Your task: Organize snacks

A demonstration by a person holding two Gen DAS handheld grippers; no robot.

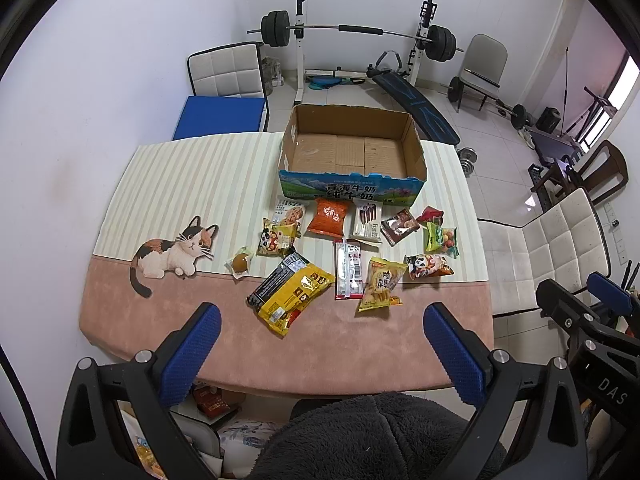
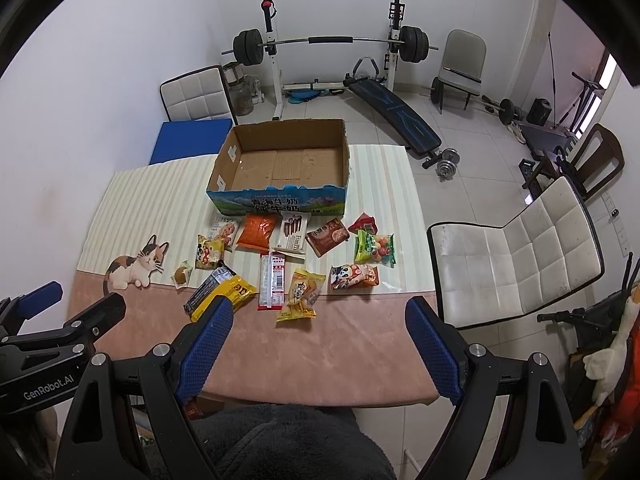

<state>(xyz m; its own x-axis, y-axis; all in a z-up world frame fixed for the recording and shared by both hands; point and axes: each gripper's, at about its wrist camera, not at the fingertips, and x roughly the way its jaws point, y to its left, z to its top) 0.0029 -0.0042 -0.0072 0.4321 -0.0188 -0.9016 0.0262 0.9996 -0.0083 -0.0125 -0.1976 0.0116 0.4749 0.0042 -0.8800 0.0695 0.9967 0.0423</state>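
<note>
Several snack packets lie on the table in front of an empty cardboard box [image 1: 352,148] [image 2: 286,160]. Among them are a big yellow bag [image 1: 290,294] [image 2: 230,290], an orange packet [image 1: 329,218] [image 2: 258,232], a red-and-white strip pack [image 1: 349,274] [image 2: 273,282] and a yellow chip packet [image 1: 382,284] [image 2: 303,295]. My left gripper [image 1: 322,354] is open and empty above the table's near edge. My right gripper [image 2: 320,350] is open and empty, also at the near edge, its left finger in front of the yellow bag.
The table has a striped and pink cloth [image 1: 192,184] with a cat picture [image 1: 176,252]. A white chair [image 2: 516,256] stands to the right. Another chair [image 1: 228,72], a blue mat and a barbell rack [image 1: 352,32] are behind the table.
</note>
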